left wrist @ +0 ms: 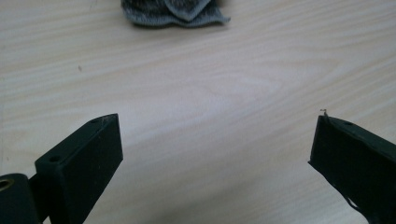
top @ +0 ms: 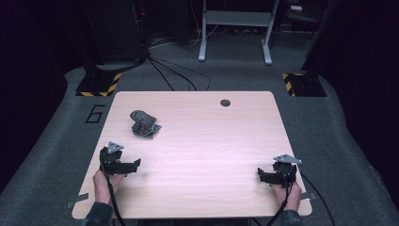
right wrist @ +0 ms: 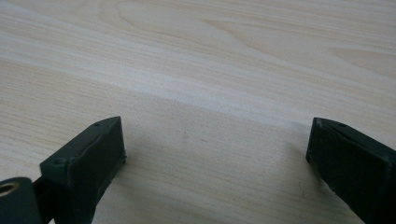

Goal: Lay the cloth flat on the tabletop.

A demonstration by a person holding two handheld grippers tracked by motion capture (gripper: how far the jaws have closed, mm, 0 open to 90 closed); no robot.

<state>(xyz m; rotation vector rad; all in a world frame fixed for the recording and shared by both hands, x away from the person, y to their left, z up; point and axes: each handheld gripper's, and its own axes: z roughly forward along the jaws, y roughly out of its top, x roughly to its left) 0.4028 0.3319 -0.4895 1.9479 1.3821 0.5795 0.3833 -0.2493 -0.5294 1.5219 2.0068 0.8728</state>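
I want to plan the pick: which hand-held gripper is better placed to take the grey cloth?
Left hand-held gripper: open, with the crumpled grey cloth just ahead; the right is across the table.

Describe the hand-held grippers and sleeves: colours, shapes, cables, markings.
Both alike: the left hand-held gripper and right hand-held gripper are black, each topped by a grey three-cornered plate and trailing a black cable. Jaws are blocky black bars with small holes. Sleeves look dark. No markings legible.
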